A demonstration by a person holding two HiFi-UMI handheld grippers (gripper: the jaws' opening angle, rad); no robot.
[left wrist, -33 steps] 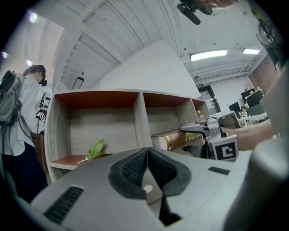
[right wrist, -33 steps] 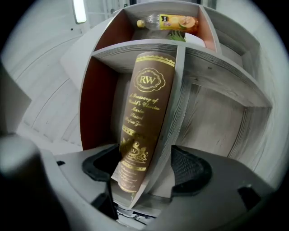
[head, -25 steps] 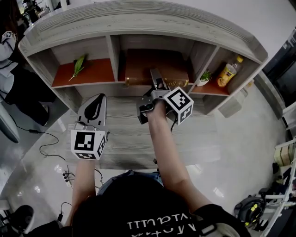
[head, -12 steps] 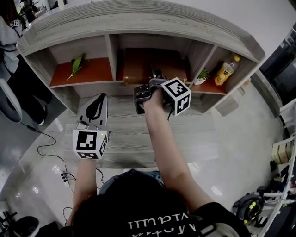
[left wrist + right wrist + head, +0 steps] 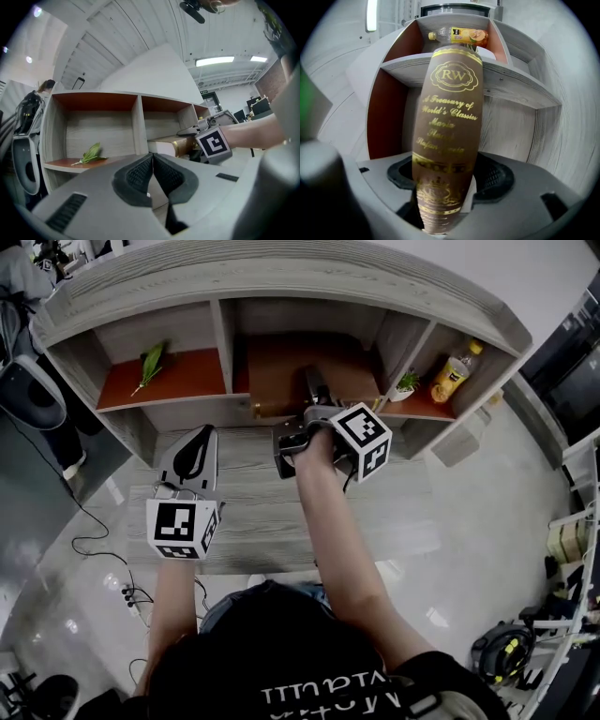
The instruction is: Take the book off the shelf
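- The grey wood-grain shelf (image 5: pixel 281 282) with orange-red compartment floors fills the top of the head view, its three compartments open towards you.
- The thick brown book with gold lettering (image 5: pixel 277 381) lies flat in the middle compartment, at the upper centre of the frame. Its spine faces out at the front edge.
- Your right gripper (image 5: pixel 316 390) reaches into that middle compartment at the book's front edge.
- In the right gripper view the book's spine (image 5: pixel 450 108) runs up the middle of the frame, between the right gripper's fingers (image 5: pixel 497 176).
- Those fingers are closing on the book from either side. The dark pads sit just beside its two covers, and whether they already press on it cannot be made out.
- Your left gripper (image 5: pixel 199 442) hovers at the centre left of the head view, over the pale grey plank surface (image 5: pixel 253 512) in front of the shelf. It is well apart from the book.
- In the left gripper view its fingers (image 5: pixel 136 176) are pressed together at the bottom centre, with nothing between them. The book (image 5: pixel 171 145) shows beyond them at the centre right.
- A green leafy sprig (image 5: pixel 150 367) lies on the floor of the left compartment, at the upper left of the head view.
- A small potted green plant (image 5: pixel 406 385) and a yellow plastic bottle (image 5: pixel 450 379) sit in the right compartment, at the upper right.
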